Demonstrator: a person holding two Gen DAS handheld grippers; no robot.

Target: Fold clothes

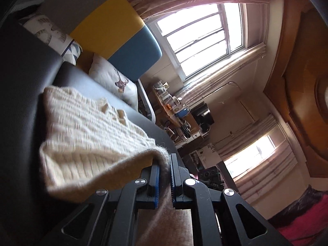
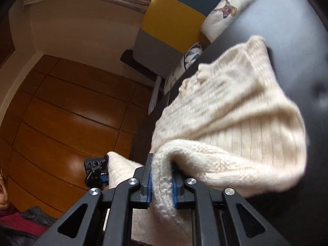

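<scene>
One garment: a cream knit sweater [image 2: 235, 110], lying partly on the dark surface [image 2: 297, 41], its near edge lifted off it by both grippers.
Left gripper [image 1: 165, 176]: clamped on a fold of the sweater's edge; knit fills the gap between the blue pads [image 1: 157, 176].
Right gripper [image 2: 162, 182]: also clamped on a thick fold of the knit, the fabric draping down behind its fingers.
Surface: black and smooth.
Beyond: a deer pillow [image 1: 119, 84] past the sweater's far end, then yellow and blue panels [image 1: 114, 32].
Room: bright window [image 1: 203, 39] with curtains; wooden floor [image 2: 61, 112].
</scene>
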